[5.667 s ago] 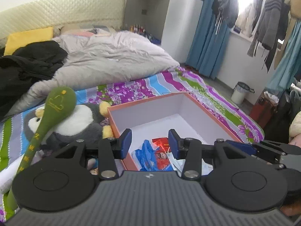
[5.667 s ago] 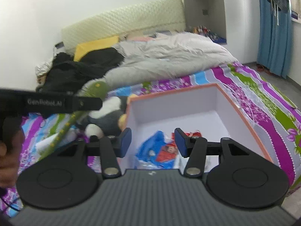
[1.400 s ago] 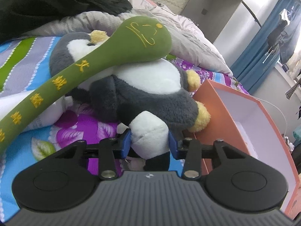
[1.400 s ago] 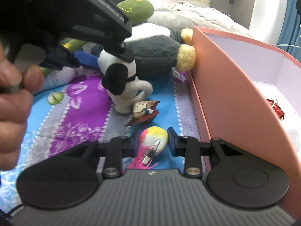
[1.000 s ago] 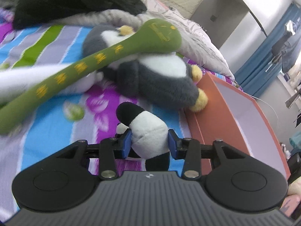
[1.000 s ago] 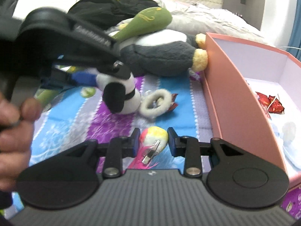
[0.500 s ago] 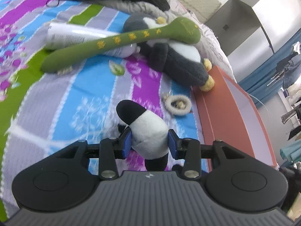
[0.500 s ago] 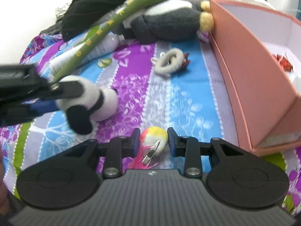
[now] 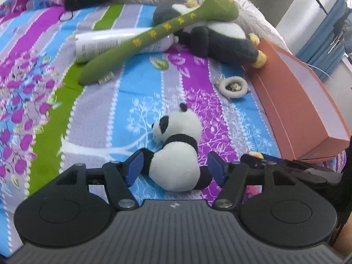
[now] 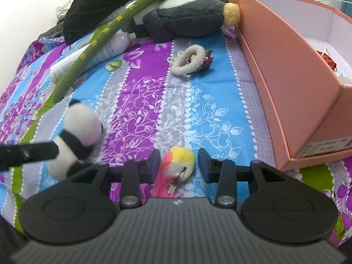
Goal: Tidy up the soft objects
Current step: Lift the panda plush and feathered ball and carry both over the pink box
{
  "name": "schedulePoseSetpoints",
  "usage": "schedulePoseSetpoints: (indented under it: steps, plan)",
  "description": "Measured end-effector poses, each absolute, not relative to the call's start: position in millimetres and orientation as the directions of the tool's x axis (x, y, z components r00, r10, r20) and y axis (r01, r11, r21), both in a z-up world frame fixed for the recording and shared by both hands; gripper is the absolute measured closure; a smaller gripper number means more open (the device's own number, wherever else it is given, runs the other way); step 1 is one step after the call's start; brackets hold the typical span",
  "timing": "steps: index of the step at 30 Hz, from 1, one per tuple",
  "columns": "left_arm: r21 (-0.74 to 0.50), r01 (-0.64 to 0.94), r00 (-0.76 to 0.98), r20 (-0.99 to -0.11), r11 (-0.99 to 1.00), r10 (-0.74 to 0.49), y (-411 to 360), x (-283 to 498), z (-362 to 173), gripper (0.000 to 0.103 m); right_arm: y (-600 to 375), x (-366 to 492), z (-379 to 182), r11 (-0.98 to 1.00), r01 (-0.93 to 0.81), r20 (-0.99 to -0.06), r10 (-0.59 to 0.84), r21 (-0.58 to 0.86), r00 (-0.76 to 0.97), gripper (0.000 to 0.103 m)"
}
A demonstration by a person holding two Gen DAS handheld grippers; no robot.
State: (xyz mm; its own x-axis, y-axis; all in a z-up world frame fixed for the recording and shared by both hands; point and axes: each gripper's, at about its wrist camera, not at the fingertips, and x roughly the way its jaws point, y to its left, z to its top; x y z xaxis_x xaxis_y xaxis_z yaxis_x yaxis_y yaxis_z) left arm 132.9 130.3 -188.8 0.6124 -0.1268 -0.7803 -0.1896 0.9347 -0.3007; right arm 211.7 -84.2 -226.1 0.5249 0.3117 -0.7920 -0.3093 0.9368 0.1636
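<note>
A small panda plush (image 9: 176, 151) lies on the striped bedsheet between the pads of my left gripper (image 9: 175, 168). Its jaws are opening and a gap shows on each side of the panda. My right gripper (image 10: 179, 165) hangs over a small yellow, white and pink plush with a metal clip (image 10: 181, 161). Those jaws are opening too, and the pads stand just clear of it. The panda (image 10: 77, 132) also shows at the left of the right wrist view, behind a finger of the left gripper (image 10: 28, 154). Both toys rest on the bed.
An orange box (image 9: 297, 101) (image 10: 286, 83) stands open at the right, with wrappers inside. Farther back lie a grey penguin plush (image 9: 220, 37), a long green plush (image 9: 154, 35), a white bottle (image 9: 103, 41), a fluffy white ring (image 10: 189, 63) and black clothing (image 10: 99, 6).
The left jaws have spread and the panda has dropped from between the pads onto the sheet. The right jaws have widened slightly off the small yellow plush. The left hand drew back from the penguin.
</note>
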Motion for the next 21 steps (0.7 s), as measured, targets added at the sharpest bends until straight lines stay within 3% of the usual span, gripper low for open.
schedulePoseSetpoints:
  steps: [17, 21]
  plan:
    - [-0.235, -0.122, 0.575, -0.809, 0.964, -0.125, 110, 176, -210, 0.034, -87, 210, -231, 0.927, -0.339, -0.785, 0.327, 0.160, 0.525, 0.063]
    - [-0.226, -0.133, 0.556, -0.823, 0.965, -0.117, 108, 183, -219, 0.042, -83, 209, -232, 0.928, -0.351, -0.783, 0.310, 0.126, 0.539, 0.064]
